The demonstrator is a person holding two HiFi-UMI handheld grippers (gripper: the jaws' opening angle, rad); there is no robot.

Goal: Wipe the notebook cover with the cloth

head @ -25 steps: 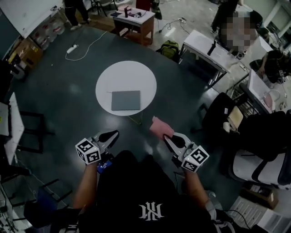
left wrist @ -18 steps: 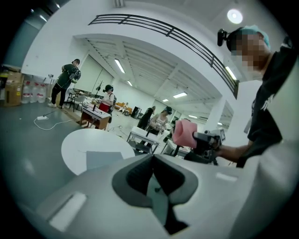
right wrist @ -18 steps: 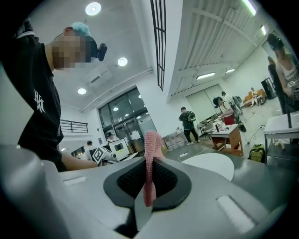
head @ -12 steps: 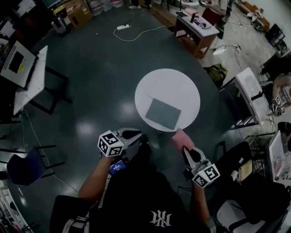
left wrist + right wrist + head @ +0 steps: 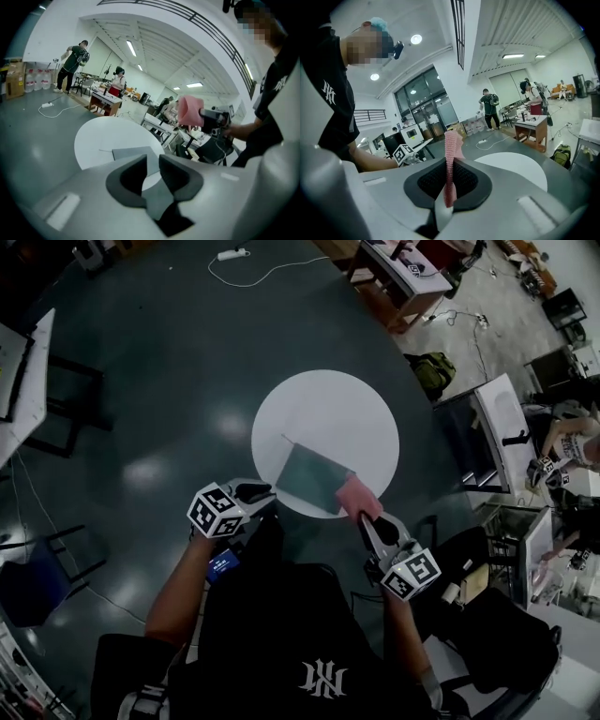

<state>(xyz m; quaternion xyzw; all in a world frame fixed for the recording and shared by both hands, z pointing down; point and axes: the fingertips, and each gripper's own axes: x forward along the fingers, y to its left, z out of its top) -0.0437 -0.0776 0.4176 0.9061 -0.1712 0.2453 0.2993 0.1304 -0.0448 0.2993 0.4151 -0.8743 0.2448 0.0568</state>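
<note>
Your right gripper is clenched on the pink cloth. The right gripper view shows both pads pinching one edge of the fabric, so the rest stands free above the jaws and can act as a wiping flap. Keep this grasp: a free flap can lie flat on the cover, whereas bunched fabric would touch it only at one point. Your left gripper carries nothing. Its jaws are slightly parted, and only the tabletop shows through the gap. It hovers at the near-left edge of the round white table, which probably leaves it placed to steady the notebook if the cover slides under the stroke. The grey notebook lies closed and flat on the near half of the table, turned at an angle to you. From the head view, the cloth overlaps the notebook's near-right corner. The left gripper view, however, shows the cloth held up in the air, so no contact is made and wiping has not begun. Compared with half a second ago, the table sits closer to you, and the cloth has advanced from off the table's near rim to over the notebook corner. One second ago the table stood well ahead of both grippers. The grasp on the cloth is unchanged throughout.
</note>
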